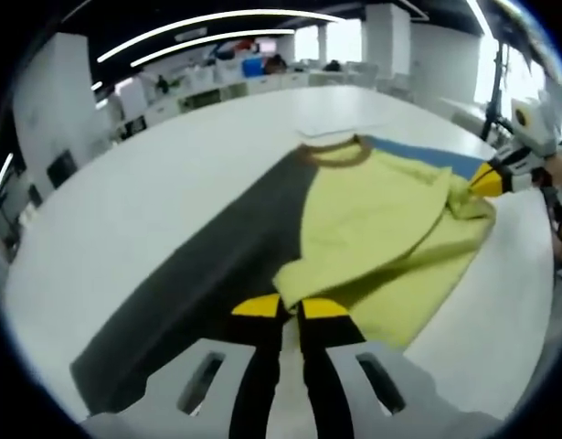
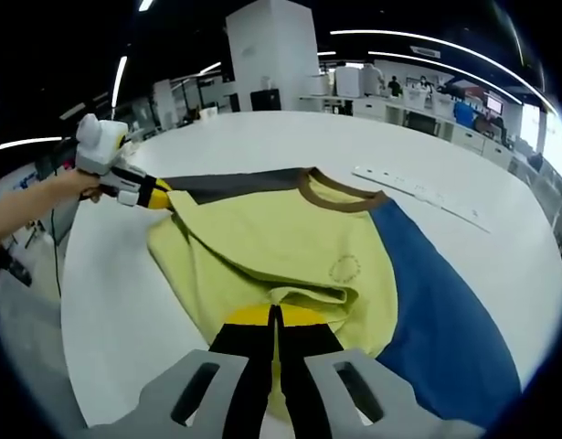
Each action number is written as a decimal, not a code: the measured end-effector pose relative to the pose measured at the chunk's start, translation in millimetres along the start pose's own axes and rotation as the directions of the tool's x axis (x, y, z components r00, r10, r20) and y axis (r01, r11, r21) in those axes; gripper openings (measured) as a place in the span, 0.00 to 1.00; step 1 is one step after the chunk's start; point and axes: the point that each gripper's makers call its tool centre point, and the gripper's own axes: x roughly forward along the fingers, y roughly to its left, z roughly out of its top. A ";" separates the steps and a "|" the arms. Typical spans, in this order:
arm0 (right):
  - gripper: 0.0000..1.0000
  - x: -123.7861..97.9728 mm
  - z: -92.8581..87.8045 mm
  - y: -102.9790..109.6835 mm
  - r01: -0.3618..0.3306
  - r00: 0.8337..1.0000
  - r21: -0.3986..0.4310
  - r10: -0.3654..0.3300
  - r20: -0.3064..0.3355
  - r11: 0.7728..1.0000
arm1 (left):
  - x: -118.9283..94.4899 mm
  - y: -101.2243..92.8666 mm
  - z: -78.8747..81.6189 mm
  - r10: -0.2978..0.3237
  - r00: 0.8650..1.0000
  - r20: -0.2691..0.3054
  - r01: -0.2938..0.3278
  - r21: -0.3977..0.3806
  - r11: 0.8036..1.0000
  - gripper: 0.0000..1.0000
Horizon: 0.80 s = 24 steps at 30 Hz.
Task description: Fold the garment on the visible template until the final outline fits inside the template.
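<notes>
Yellow garment (image 1: 372, 219) pinched in left hand-held gripper (image 1: 290, 306) over grey template (image 1: 217, 265).

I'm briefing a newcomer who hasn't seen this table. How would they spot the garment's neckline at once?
Start from the big white table, where a yellow-green garment lies spread between a dark grey panel and a blue panel. At the garment's far edge sits the collar. It is a curved brown band, the only brown thing against the yellow, grey and blue.
</notes>
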 end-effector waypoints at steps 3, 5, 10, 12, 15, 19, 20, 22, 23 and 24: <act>0.02 -0.3 0.5 -0.3 0.001 1.000 0.001 -0.001 0.002 1.000 | 1.6 3.3 1.1 -0.001 1.000 0.004 0.001 0.001 1.000 0.01; 0.02 -0.6 0.4 -0.4 0.002 1.000 0.001 -0.002 0.002 1.000 | -0.4 1.0 0.6 -0.008 1.000 0.009 0.008 0.000 1.000 0.00; 0.02 -0.6 0.3 -1.5 0.002 1.000 0.002 -0.002 0.001 1.000 | -5.6 -3.3 1.7 -0.014 1.000 0.022 0.014 -0.006 1.000 0.00; 0.01 -1.3 0.6 -1.8 0.003 1.000 0.001 -0.003 0.001 1.000 | -8.2 -3.5 3.1 -0.018 1.000 0.023 0.018 -0.022 1.000 0.00; 0.01 -4.1 1.4 -4.1 0.008 1.000 0.002 -0.008 0.003 1.000 | -7.7 3.5 6.2 -0.016 0.999 0.029 0.017 -0.026 1.000 0.00; 0.01 -8.2 1.5 -6.1 0.011 1.000 0.010 -0.011 0.004 1.000 | -10.4 4.9 9.6 -0.016 0.999 0.033 0.017 -0.025 1.000 0.00; 0.01 -9.6 1.5 -6.2 0.013 1.000 0.009 -0.013 0.002 1.000 | -9.5 5.0 8.8 -0.018 0.999 0.032 0.019 -0.023 1.000 0.00; 0.01 -13.2 0.7 -5.9 0.016 1.000 0.011 -0.016 0.001 1.000 | -11.4 5.5 9.1 -0.021 0.999 0.032 0.021 -0.018 1.000 0.00; 0.01 -13.9 0.4 -5.9 0.016 1.000 0.011 -0.016 0.001 1.000 | -12.2 5.8 9.0 -0.021 0.999 0.031 0.022 -0.016 1.000 0.00; 0.01 -16.5 -1.0 -6.3 0.019 1.000 0.008 -0.019 0.000 1.000 | -14.4 4.5 8.9 -0.022 0.999 0.030 0.023 -0.015 1.000 0.00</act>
